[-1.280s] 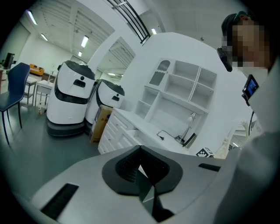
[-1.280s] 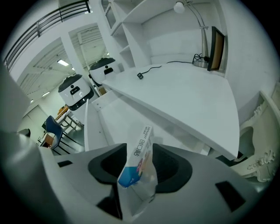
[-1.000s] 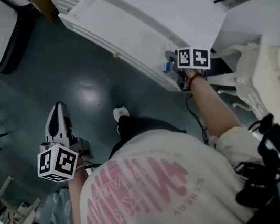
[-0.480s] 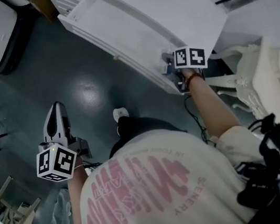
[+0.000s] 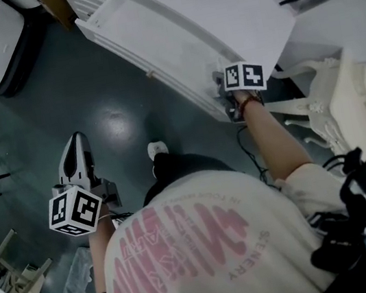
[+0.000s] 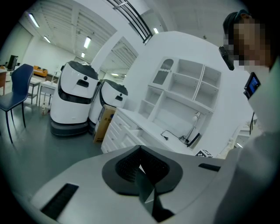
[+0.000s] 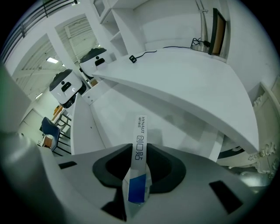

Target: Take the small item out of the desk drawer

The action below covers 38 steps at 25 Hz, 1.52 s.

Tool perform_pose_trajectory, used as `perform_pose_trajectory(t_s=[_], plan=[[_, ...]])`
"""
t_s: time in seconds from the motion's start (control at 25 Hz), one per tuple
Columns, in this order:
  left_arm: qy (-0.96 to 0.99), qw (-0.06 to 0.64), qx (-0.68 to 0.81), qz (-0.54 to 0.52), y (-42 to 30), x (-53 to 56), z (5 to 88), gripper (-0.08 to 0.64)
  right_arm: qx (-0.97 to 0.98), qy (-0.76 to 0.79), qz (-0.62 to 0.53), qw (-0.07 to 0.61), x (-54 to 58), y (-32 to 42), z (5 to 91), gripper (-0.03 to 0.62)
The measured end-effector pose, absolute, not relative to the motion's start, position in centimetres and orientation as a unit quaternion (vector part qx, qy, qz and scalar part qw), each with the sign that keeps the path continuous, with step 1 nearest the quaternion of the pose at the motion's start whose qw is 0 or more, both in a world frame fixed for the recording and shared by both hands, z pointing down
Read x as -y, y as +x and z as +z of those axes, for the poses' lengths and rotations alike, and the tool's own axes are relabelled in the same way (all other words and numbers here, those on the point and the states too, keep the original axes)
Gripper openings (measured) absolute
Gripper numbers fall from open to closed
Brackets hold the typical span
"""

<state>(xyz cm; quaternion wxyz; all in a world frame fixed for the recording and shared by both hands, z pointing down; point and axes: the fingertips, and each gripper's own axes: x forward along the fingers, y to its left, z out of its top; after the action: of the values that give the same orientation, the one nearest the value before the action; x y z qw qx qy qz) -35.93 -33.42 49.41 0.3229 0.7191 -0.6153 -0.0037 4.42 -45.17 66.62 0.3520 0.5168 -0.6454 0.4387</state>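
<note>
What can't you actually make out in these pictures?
- Head view: the packet between the right gripper's closing jaws is hidden behind its marker cube.
- Right gripper view: the packet's smaller print is too small to read.
- Head and right gripper views: the drawer's back is hidden under the desk top.

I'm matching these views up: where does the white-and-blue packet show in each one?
Head view: too small to make out; the right gripper reaches into the open drawer there.
Left gripper view: not in it.
Right gripper view: packet low centre, upright between the right gripper's closing jaws.
Shared landmark: the white desk.
</note>
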Motion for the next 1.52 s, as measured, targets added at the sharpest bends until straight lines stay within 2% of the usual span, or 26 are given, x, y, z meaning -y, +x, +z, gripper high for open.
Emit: perform_pose_trajectory(t_s=[0.28,0.64,1.08,1.52], plan=[[0.723,0.322,0.612,-0.005,-34.9,32.3,49.1,0.029,0.656,0.510,0.417,0.369,44.2,4.6,66.3,0.104],[0.725,0.314,0.612,-0.019,-33.7,31.0,47.9,0.029,0.673,0.510,0.411,0.343,43.4,5.0,64.5,0.101],[0.714,0.281,0.639,-0.054,-33.2,28.6,45.2,0.028,0.705,0.522,0.396,0.272,42.8,5.2,59.7,0.101],[0.716,0.258,0.645,-0.067,-30.8,25.9,43.1,0.028,0.766,0.509,0.339,0.198,42.0,4.0,51.2,0.101]])
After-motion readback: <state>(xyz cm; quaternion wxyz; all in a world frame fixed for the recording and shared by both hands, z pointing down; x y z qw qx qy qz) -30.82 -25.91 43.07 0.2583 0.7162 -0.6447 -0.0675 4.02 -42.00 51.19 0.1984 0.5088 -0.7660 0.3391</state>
